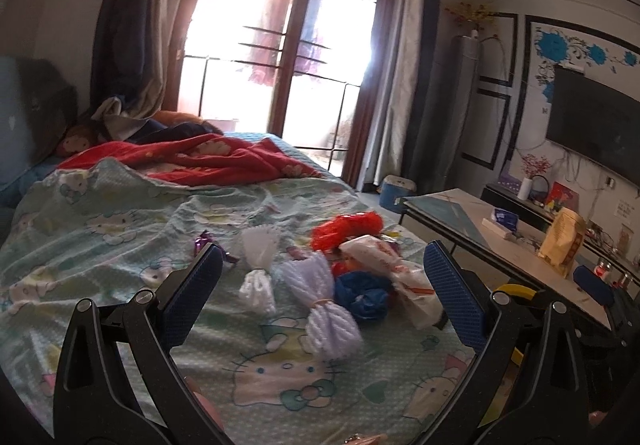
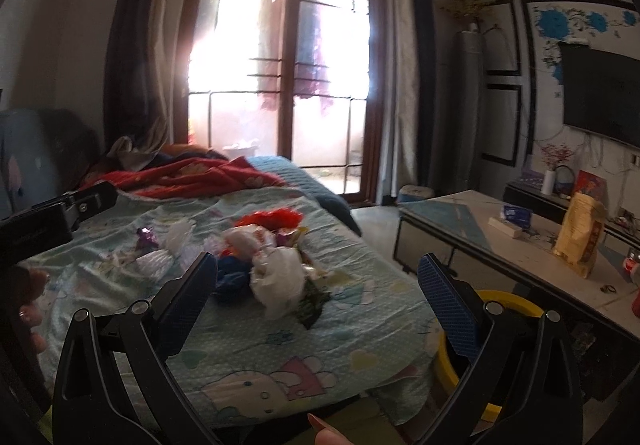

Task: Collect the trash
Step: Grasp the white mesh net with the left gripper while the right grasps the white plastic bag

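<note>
a wide bed under a pale green cartoon-cat quilt (image 1: 120, 229) fills both views, with a crumpled red blanket (image 1: 208, 161) at its far end. beside it stands a long pale low table (image 1: 460, 213), and a round yellow-rimmed bin (image 2: 516, 305) sits between bed and table. the litter lies in a heap mid-quilt: a crumpled white paper wrapper (image 2: 280, 277), a red net bag (image 1: 348, 229), a blue plastic bag (image 1: 360, 293), white net pouches (image 1: 260, 261). the left gripper (image 1: 320, 281) and right gripper (image 2: 316, 281) both hover over it, blue-padded fingers spread apart, holding nothing.
</note>
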`<state>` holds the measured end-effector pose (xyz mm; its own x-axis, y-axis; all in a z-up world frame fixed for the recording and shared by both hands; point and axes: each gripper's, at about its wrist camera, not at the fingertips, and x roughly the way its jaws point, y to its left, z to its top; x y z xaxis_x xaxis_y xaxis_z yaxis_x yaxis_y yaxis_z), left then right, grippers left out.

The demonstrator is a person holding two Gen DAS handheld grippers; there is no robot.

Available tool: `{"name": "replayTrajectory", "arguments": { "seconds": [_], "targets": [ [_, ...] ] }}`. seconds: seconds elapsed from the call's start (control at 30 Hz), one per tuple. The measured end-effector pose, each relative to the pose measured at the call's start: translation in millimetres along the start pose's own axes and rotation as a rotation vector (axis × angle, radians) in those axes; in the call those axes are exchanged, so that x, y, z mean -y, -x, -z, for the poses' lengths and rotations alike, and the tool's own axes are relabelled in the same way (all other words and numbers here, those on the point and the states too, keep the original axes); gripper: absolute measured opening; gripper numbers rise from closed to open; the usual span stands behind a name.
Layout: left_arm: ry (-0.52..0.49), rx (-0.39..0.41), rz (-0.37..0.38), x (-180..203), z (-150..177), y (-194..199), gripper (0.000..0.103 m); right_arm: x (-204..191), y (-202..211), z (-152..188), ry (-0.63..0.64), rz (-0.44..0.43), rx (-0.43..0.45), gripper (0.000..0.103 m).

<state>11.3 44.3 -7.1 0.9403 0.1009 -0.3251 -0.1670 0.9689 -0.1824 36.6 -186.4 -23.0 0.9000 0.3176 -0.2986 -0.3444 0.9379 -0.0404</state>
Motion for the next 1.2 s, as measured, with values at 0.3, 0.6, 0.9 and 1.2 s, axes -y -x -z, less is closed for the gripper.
{"name": "replayTrajectory", "arguments": {
  "seconds": [0.3,0.6,0.9,1.2],
  "targets": [
    [0.054,-0.028,-0.059,-29.3,-5.1,-10.9,0.093,-32.0,-19.6,-10.3,0.062,-0.122,-0.04,0.097],
    [0.113,-0.107,-0.075,-62.4,-0.5,-33.8,0.093,-41.9,-55.8,-16.7,0.091,-0.139,-0.103,0.097],
    [0.146,-0.255,-0.054,-74.3,13.1,-79.0,0.093,-23.1,-113.3,-19.1,0.085,-0.1,-0.209,0.084],
    [0.179,-0.373,-0.028,-80.6,24.8,-123.2,0.074,-1.4,-151.7,-13.8,0.039,-0.123,-0.321,0.069]
  ]
}}
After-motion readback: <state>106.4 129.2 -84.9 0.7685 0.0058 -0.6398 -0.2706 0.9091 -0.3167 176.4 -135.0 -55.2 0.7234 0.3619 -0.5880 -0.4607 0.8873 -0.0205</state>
